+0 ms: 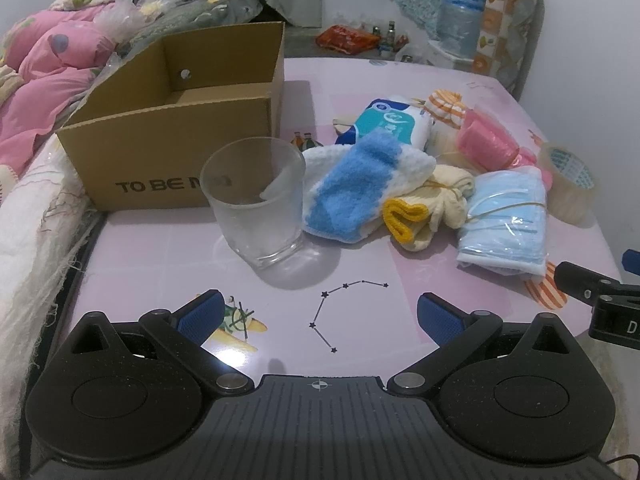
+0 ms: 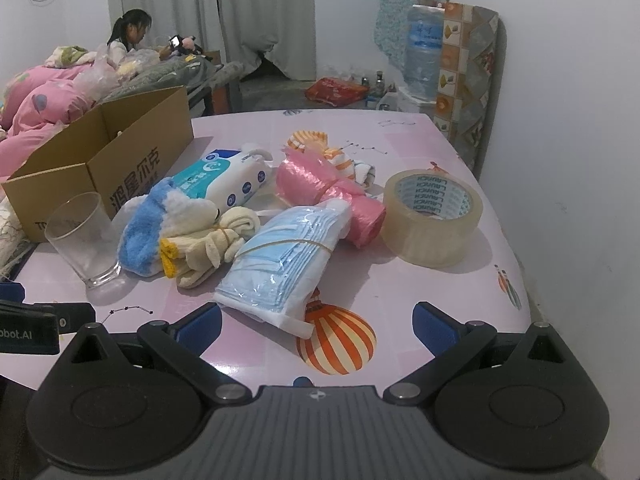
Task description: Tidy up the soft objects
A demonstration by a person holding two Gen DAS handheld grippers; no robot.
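Pink bench (image 2: 400, 280) carries the heap of soft things. Nearest is the bundle of face masks (image 2: 280, 264), dead ahead of the right claw (image 2: 316, 320), long axis running away and rightward. Both claws are released and empty; the left claw (image 1: 318, 314) is farther off.

The table (image 2: 400, 280) wears a glossy pink printed covering. At upper left stands a matt corrugated cardboard box (image 2: 100, 168). The glass (image 1: 256, 204) is clear and smooth, the blue-and-white sock (image 1: 352, 188) fuzzy, and the tape roll (image 2: 432, 216) shiny plastic.
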